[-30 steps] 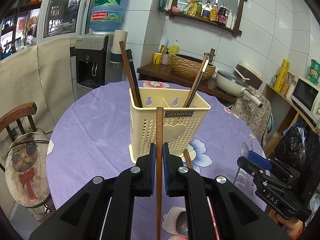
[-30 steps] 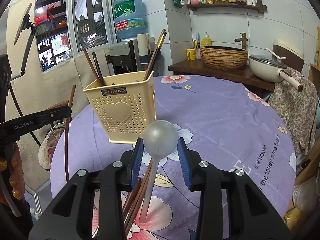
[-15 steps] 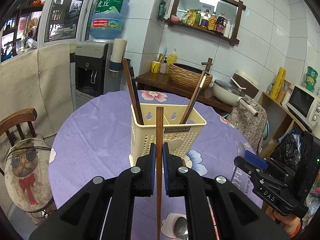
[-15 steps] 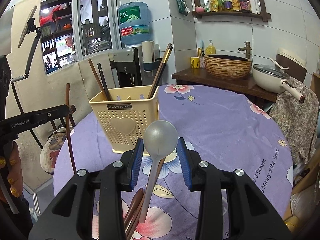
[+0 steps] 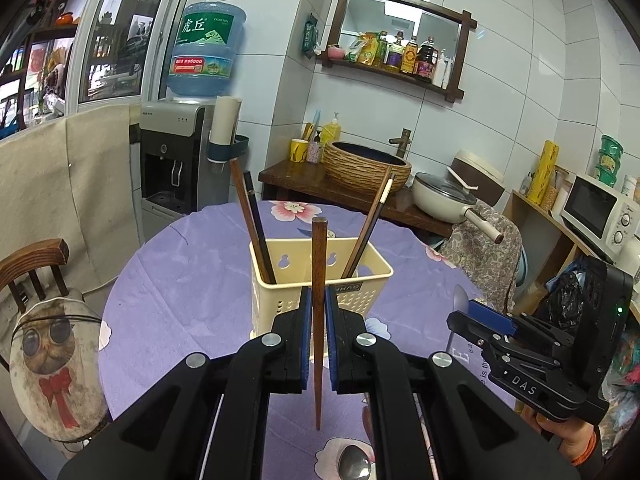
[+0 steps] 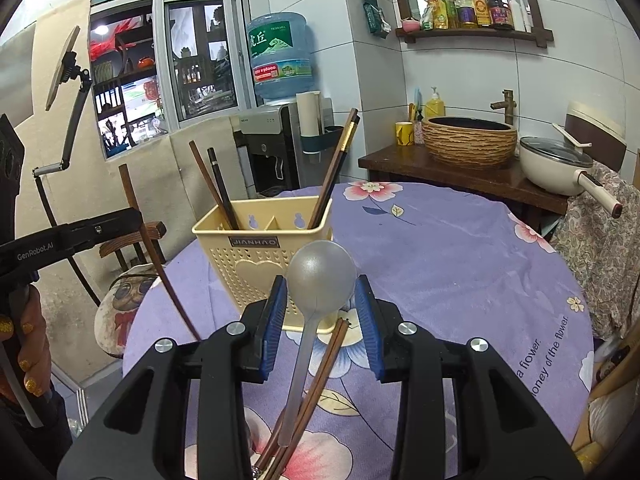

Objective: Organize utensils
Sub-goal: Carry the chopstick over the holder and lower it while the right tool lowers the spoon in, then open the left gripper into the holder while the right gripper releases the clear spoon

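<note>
A cream perforated utensil holder [image 5: 320,280] stands on the purple floral tablecloth [image 5: 180,280] with several chopsticks leaning in it; it also shows in the right wrist view [image 6: 260,264]. My left gripper [image 5: 317,312] is shut on a brown chopstick [image 5: 319,272], held upright just in front of and above the holder. My right gripper [image 6: 320,308] is shut on a silver spoon [image 6: 320,276], bowl up, raised in front of the holder. Loose brown chopsticks [image 6: 316,384] lie on the cloth below it. Another spoon [image 5: 354,462] lies near the left gripper.
A wooden chair with an owl cushion [image 5: 44,340] stands at the table's left. A water dispenser [image 5: 176,160], a side counter with a woven basket [image 5: 366,166] and a pan [image 5: 444,198] stand behind the table. A microwave [image 5: 600,212] is at the right.
Both grippers have risen: the chopstick and the spoon are higher relative to the holder. The holder's open top now shows more in both views.
</note>
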Demonstrator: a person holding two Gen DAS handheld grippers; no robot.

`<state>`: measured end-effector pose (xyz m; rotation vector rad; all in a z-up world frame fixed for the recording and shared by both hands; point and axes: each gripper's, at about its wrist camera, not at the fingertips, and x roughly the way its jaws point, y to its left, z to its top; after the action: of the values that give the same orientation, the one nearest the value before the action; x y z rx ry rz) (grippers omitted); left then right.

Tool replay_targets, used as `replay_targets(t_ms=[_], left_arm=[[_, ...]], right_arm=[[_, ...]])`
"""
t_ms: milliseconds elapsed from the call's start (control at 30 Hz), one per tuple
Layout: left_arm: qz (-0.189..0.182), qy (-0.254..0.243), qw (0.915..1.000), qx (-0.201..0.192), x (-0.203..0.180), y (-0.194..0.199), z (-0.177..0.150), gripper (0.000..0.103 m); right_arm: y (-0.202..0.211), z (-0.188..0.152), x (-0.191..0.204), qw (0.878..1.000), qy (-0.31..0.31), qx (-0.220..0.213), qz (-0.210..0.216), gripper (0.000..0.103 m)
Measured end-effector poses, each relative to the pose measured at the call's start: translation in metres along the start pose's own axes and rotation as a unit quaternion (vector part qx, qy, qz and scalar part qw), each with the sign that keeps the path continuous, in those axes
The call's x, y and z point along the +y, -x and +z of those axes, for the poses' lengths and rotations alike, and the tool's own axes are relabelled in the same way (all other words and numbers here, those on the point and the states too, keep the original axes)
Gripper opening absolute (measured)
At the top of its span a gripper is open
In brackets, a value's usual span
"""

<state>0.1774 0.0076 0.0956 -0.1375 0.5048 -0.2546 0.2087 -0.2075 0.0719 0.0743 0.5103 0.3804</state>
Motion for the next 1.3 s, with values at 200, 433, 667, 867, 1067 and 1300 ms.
replay_targets(t_ms=[200, 433, 667, 867, 1067, 1300], left_arm=[[-0.020, -0.008, 0.9995, -0.024, -0.007, 0.013, 0.031, 0.007], [-0.010, -0.040, 0.9954, -0.087, -0.027, 0.035, 0.101, 0.007], [0.023, -0.036, 0.9925, -0.114, -0.029, 0.022, 0.145, 0.007], [0.049, -0.008, 0.9953, -0.083, -0.009, -0.021, 0.120, 0.007], [0.059, 0.006, 0.9968, -0.053, 0.005, -0.048, 0.084, 0.007], [0.053, 0.009, 0.9984, -0.018, 0.007, -0.067, 0.053, 0.007]], right_arm=[[0.004, 0.034, 0.007, 0.999, 0.016, -0.036, 0.006, 0.036], [0.003, 0.106, 0.026, 0.994, 0.033, -0.101, 0.007, 0.036], [-0.017, 0.152, 0.042, 0.985, 0.056, -0.159, -0.048, 0.036], [-0.065, 0.119, 0.044, 0.983, 0.075, -0.146, -0.078, 0.036], [-0.087, 0.086, 0.042, 0.986, 0.079, -0.120, -0.083, 0.036], [-0.102, 0.049, 0.038, 0.989, 0.085, -0.088, -0.082, 0.036]])
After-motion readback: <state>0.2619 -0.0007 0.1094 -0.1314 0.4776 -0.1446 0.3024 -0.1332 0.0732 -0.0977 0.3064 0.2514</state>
